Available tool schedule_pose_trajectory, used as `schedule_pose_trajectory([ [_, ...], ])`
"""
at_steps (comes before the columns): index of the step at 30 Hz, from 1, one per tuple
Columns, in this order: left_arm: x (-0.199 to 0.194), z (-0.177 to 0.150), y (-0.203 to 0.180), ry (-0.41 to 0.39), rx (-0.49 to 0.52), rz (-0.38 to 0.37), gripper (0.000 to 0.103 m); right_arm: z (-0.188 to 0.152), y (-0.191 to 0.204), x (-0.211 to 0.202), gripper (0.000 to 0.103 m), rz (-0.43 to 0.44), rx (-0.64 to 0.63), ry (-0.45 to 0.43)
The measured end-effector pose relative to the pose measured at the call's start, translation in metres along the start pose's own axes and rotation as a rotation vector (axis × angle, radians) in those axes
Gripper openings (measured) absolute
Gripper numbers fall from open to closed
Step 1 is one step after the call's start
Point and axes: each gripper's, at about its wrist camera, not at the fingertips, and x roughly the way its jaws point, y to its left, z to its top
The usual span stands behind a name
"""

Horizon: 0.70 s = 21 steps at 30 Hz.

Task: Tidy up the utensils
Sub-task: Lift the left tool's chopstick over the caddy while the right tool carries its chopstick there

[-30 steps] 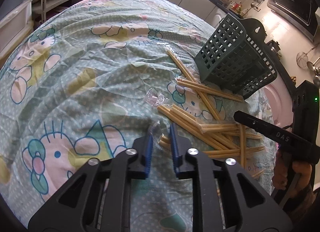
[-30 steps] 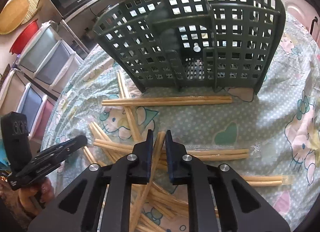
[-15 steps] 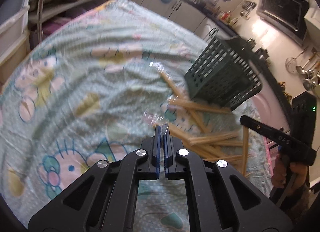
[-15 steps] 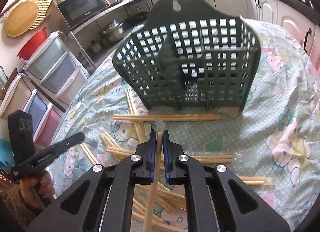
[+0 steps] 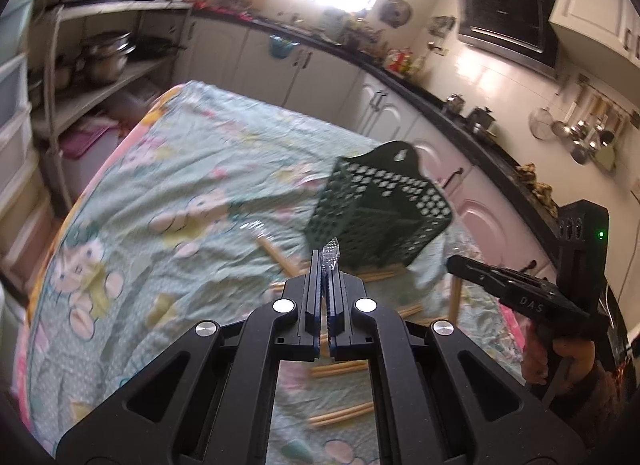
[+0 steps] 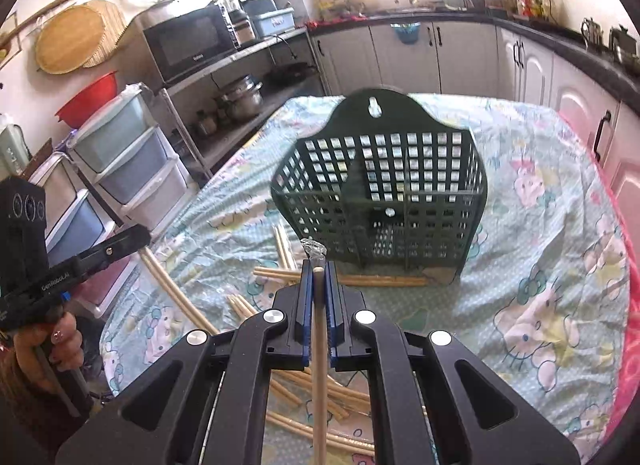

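Note:
My left gripper [image 5: 326,261] is shut on a wrapped chopstick pair; only the clear wrapper tip [image 5: 331,251] shows past its pads. In the right wrist view that pair [image 6: 176,297] hangs slanting from the left gripper [image 6: 140,237]. My right gripper [image 6: 318,267] is shut on another wooden chopstick pair [image 6: 319,365], which runs back under the camera. Both grippers are lifted above the table. The dark green slotted utensil basket [image 6: 380,193] stands ahead of them, also in the left wrist view [image 5: 380,209]. Several more chopstick pairs [image 6: 344,280] lie scattered in front of it.
A wrinkled cartoon-print cloth [image 5: 180,193] covers the table, whose edge drops off at left. Stacked plastic drawers [image 6: 120,153] and a metal shelf with pots [image 6: 240,97] stand beyond it. White kitchen cabinets [image 6: 460,53] line the back. A person's hand [image 6: 44,349] holds the left gripper.
The left gripper's jaws shut on the wrapper end of a pair. Both grippers rose off the table with their chopsticks, so the basket now looks smaller and farther away.

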Motion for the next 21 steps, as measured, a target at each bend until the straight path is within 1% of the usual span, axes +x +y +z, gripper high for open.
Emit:
schedule_pose_trajectory([
  [8, -0.006, 0.019, -0.043, -0.025, 0.095, -0.073, 0.0, 0.009, 0.012, -0.034, 0.006, 0.003, -0.038, -0.065],
  [14, -0.012, 0.04, -0.073, -0.064, 0.153, -0.115, 0.0, 0.026, 0.013, -0.063, 0.006, 0.005, -0.048, -0.146],
  [21, -0.018, 0.064, -0.097, -0.114, 0.192, -0.141, 0.0, 0.055, 0.012, -0.098, 0.006, -0.013, -0.061, -0.278],
])
